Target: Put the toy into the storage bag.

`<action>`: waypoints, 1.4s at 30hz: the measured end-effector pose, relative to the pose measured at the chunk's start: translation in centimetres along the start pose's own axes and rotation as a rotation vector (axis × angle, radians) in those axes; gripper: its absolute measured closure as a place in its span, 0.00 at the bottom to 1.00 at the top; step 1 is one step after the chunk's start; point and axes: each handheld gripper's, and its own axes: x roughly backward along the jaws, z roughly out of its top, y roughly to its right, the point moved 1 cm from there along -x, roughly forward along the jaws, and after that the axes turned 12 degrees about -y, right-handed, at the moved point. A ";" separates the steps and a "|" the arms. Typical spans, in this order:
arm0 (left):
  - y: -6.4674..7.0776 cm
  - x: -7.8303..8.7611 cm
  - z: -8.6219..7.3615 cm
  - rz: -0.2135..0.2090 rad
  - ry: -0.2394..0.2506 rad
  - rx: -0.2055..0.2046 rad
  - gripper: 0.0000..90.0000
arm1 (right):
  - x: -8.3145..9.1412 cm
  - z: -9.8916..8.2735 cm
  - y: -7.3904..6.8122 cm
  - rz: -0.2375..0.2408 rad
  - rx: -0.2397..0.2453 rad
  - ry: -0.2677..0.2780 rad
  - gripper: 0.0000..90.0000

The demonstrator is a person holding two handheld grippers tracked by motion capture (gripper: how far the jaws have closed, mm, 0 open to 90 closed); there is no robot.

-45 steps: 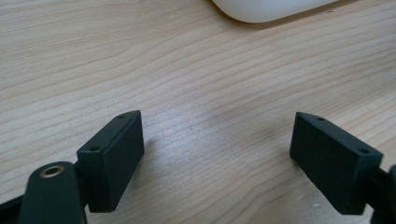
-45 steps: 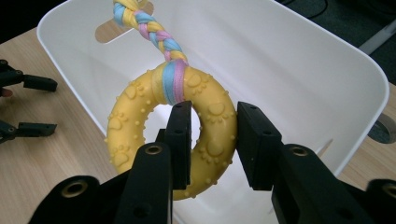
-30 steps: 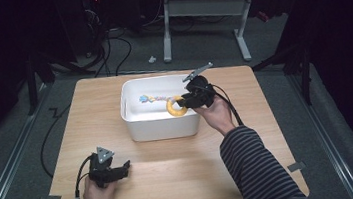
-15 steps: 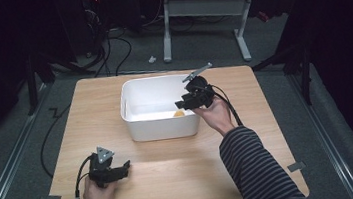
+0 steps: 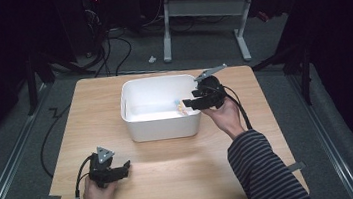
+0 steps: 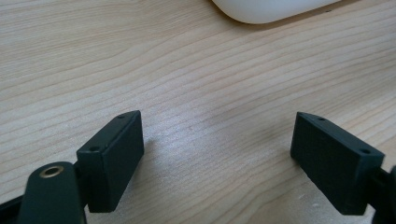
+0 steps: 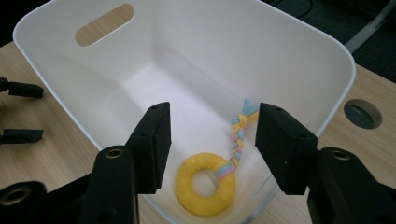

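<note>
One ring toy (image 7: pixel 205 189) beneath right claw (image 7: pixel 212 140)

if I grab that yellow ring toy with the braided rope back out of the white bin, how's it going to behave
The ring toy lies flat on the floor of the white bin, so it probably won't roll. Its braided rope looks soft and would likely dangle. It seems light, and the ring's matte surface should grip well.

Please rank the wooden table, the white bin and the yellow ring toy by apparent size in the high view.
1. wooden table
2. white bin
3. yellow ring toy, barely visible inside the bin
</note>
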 end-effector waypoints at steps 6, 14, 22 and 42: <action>0.0 0.0 0.0 0.000 0.000 0.000 0.20 | 1.3 -1.2 0.5 -0.009 -0.018 0.033 0.51; 0.0 0.0 0.0 0.000 0.000 0.000 0.20 | 2.9 -2.8 1.4 -0.019 -0.060 0.068 0.50; 0.0 0.0 0.0 0.000 0.000 0.000 0.20 | 3.9 -4.5 2.1 -0.031 -0.086 0.085 0.50; 0.0 0.0 0.0 0.000 0.000 -0.001 0.20 | 6.8 -7.7 2.8 -0.086 -0.108 0.121 0.50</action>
